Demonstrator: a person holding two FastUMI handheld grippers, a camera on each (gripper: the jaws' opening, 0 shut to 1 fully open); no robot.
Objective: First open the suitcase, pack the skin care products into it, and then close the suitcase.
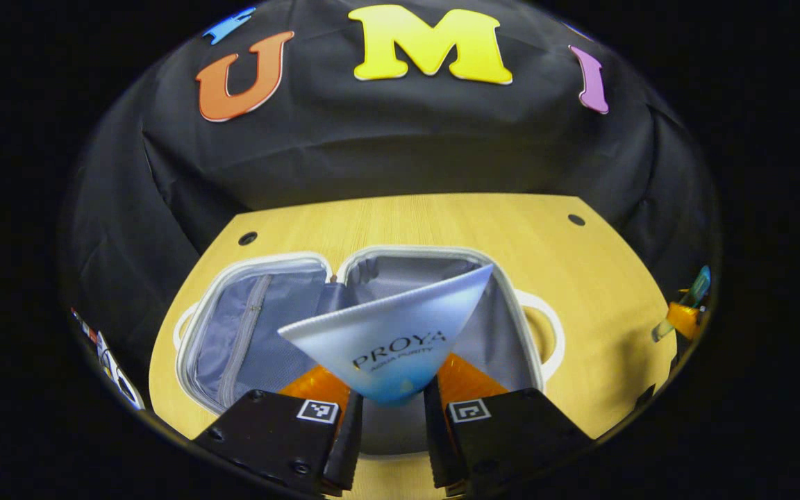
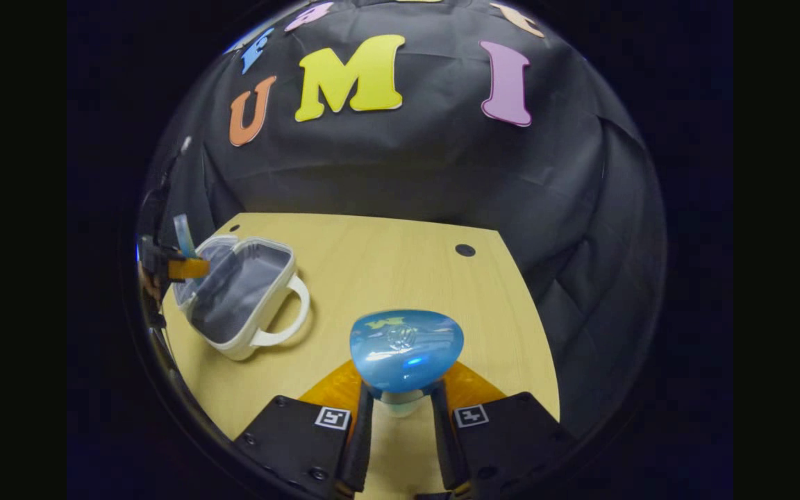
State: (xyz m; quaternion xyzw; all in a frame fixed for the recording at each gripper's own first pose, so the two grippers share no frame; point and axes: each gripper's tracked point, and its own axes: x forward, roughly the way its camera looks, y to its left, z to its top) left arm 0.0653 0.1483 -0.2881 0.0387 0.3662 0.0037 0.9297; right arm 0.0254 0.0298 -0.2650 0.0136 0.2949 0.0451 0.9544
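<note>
The small white suitcase [image 1: 233,326] lies open on the wooden table [image 1: 580,278], its grey lining showing in both halves. My left gripper [image 1: 392,417] is shut on a white-and-blue skin care tube [image 1: 393,333], held above the suitcase's right half with the flat sealed end pointing away. In the right gripper view, the open suitcase [image 2: 240,292] sits at the left with its handle toward the table's middle. My right gripper [image 2: 401,417] is shut on a bottle with a blue rounded cap [image 2: 405,348], lifted over the table to the right of the suitcase.
The table [image 2: 386,264] has dark round holes near its far corners [image 2: 465,250]. Black cloth walls stand close behind and at both sides. The other gripper with the tube [image 2: 181,260] shows at the suitcase's left edge in the right gripper view.
</note>
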